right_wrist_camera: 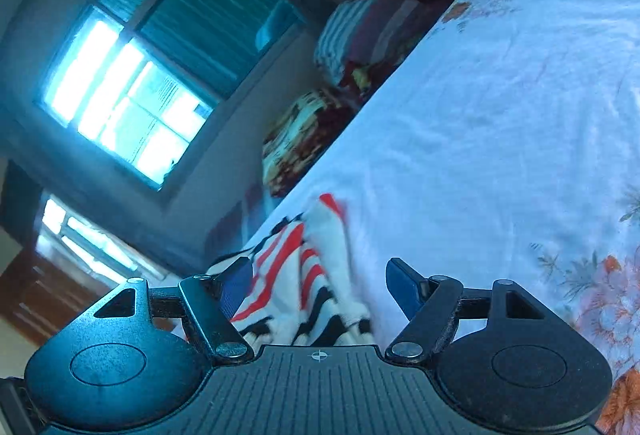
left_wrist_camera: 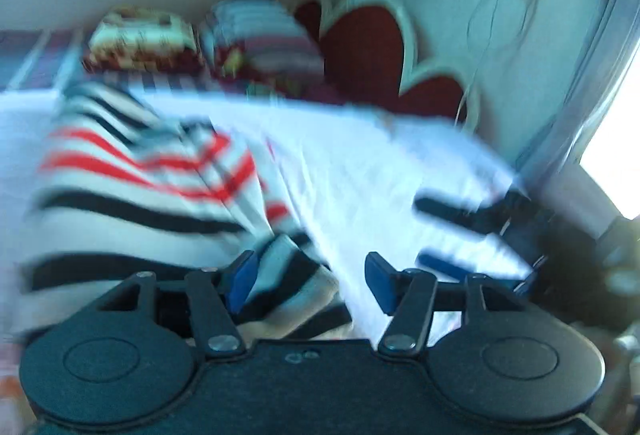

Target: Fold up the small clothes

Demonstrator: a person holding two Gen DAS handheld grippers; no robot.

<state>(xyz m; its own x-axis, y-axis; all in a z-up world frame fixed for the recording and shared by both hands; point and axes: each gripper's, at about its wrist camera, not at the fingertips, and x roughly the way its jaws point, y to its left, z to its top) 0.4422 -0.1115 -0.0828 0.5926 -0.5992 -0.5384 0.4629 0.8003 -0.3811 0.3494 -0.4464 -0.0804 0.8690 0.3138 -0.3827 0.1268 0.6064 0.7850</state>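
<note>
A small white garment with red and black stripes [left_wrist_camera: 132, 195] lies bunched on the white floral bedsheet [left_wrist_camera: 360, 171]. My left gripper [left_wrist_camera: 310, 279] is open, its blue pads spread, with a fold of the garment lying between them. The left wrist view is motion-blurred. My right gripper shows in that view [left_wrist_camera: 472, 231] at the right, over the sheet. In the right wrist view, tilted sideways, my right gripper [right_wrist_camera: 316, 287] is open, with the striped garment [right_wrist_camera: 304, 275] between its blue pads, nearer the left pad [right_wrist_camera: 236, 287].
Folded patterned blankets and striped pillows [left_wrist_camera: 208, 39] are stacked at the head of the bed, beside a red heart-shaped headboard [left_wrist_camera: 372, 47]. A window [right_wrist_camera: 132, 87] is in the wall beyond the bed. The sheet [right_wrist_camera: 500, 115] stretches away to the right.
</note>
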